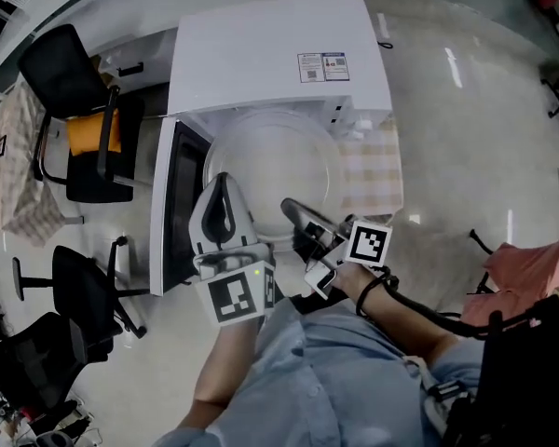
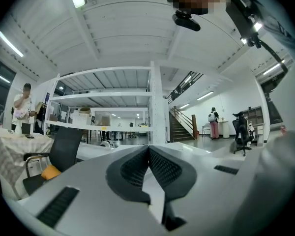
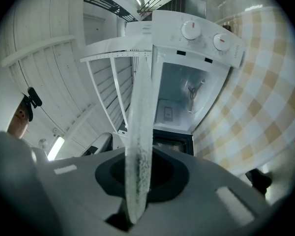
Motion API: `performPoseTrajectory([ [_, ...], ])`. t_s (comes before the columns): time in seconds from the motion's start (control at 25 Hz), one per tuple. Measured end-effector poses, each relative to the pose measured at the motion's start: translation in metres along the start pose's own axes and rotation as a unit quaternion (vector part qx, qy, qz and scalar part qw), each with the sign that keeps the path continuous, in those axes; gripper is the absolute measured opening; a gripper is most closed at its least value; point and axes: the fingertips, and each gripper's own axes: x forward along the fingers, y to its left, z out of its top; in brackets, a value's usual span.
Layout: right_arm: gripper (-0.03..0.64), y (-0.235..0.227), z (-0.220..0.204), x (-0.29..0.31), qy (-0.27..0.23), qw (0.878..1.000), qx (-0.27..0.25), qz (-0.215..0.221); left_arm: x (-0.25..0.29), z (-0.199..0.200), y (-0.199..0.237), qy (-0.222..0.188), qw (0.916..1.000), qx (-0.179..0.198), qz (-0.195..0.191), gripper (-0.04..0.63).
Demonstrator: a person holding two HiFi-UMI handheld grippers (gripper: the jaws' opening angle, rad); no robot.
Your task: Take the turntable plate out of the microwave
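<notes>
Head view: the right gripper [image 1: 293, 210] clamps the 5 o'clock rim of the round clear glass turntable plate [image 1: 270, 170], held before the open white microwave [image 1: 261, 54]. The left gripper [image 1: 222, 189], jaws pressed together on nothing, sits by the plate's 8 o'clock edge.

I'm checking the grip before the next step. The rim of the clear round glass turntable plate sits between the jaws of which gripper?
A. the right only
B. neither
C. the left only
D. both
A: in the right gripper view the right gripper pinches the clear round glass turntable plate edge-on, while the left gripper has its jaws together on nothing.
</notes>
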Motion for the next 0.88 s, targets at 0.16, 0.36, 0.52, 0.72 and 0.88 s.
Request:
performPoseTrajectory([
  [0.16,0.026,0.024,0.009,0.008,0.008,1.0,-0.018,0.015,0.003,0.024,-0.002,-0.019,0.9998,0.002,-0.001,0.008],
  [0.36,0.026,0.035,0.031,0.026,0.002,1.0,-0.023,0.017,0.014,0.054,-0.005,-0.042,0.999,0.007,-0.012,0.008],
  [0.52,0.028,0.028,0.052,0.041,-0.013,1.0,-0.013,0.003,0.029,0.068,0.001,-0.053,0.9984,0.011,-0.014,0.008],
  [0.72,0.028,0.02,0.074,0.059,-0.037,0.999,0.002,-0.005,0.047,0.069,0.016,-0.049,0.9987,0.011,-0.014,0.008],
  [0.88,0.028,0.013,0.087,0.073,-0.048,0.999,-0.006,-0.007,0.061,0.063,0.026,-0.041,0.999,0.006,-0.016,0.008],
])
